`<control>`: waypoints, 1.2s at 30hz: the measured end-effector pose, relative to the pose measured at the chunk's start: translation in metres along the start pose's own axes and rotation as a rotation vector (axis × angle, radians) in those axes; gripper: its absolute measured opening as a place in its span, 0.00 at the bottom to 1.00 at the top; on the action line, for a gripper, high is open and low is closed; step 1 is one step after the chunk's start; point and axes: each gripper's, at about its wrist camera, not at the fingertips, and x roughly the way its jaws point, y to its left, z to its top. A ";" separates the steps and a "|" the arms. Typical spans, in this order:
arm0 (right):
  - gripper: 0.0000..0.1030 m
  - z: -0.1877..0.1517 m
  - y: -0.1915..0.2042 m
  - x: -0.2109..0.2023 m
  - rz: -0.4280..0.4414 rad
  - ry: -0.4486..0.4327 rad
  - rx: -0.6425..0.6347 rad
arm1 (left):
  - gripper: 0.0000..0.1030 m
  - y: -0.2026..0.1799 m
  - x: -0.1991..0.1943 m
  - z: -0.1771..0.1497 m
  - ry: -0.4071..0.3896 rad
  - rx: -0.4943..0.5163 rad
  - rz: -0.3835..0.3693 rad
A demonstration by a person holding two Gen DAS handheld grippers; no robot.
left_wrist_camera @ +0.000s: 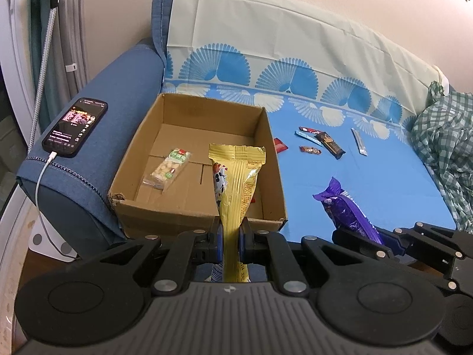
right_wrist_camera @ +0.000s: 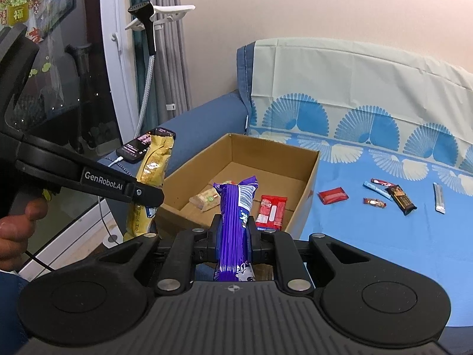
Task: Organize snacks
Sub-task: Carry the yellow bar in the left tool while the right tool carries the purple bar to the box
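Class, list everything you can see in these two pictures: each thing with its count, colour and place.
Cardboard box: one, brown, on the sofa seat by the armrest.
Cracker packet: one, clear and green, inside the box.
Red packet: one, inside the box.
Small snacks: six, mixed colours, loose on the blue cover right of the box.
Phone: one, black, on the armrest, charging.
Checked cloth: one, green and white, far right.
Gold packet: one, in the left gripper.
Purple packet: one, in the right gripper.
Hand: one, on the left gripper's handle.
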 end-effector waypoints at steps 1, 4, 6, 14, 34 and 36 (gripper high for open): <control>0.15 0.000 0.000 0.002 0.001 0.007 0.000 | 0.10 0.001 0.001 0.000 0.003 -0.002 0.000; 0.15 0.001 0.000 0.008 0.001 0.027 0.002 | 0.10 0.003 0.006 0.000 0.011 -0.009 -0.001; 0.15 0.001 0.001 0.011 0.001 0.037 0.002 | 0.10 0.004 0.009 0.000 0.017 -0.011 0.000; 0.15 0.001 0.002 0.029 0.009 0.088 0.000 | 0.10 0.012 0.026 0.006 0.046 -0.026 0.009; 0.15 0.039 -0.021 0.091 0.000 0.128 0.054 | 0.10 0.045 0.077 0.066 0.051 -0.076 0.069; 0.15 0.047 -0.023 0.104 0.000 0.128 0.057 | 0.10 0.050 0.087 0.076 0.055 -0.080 0.077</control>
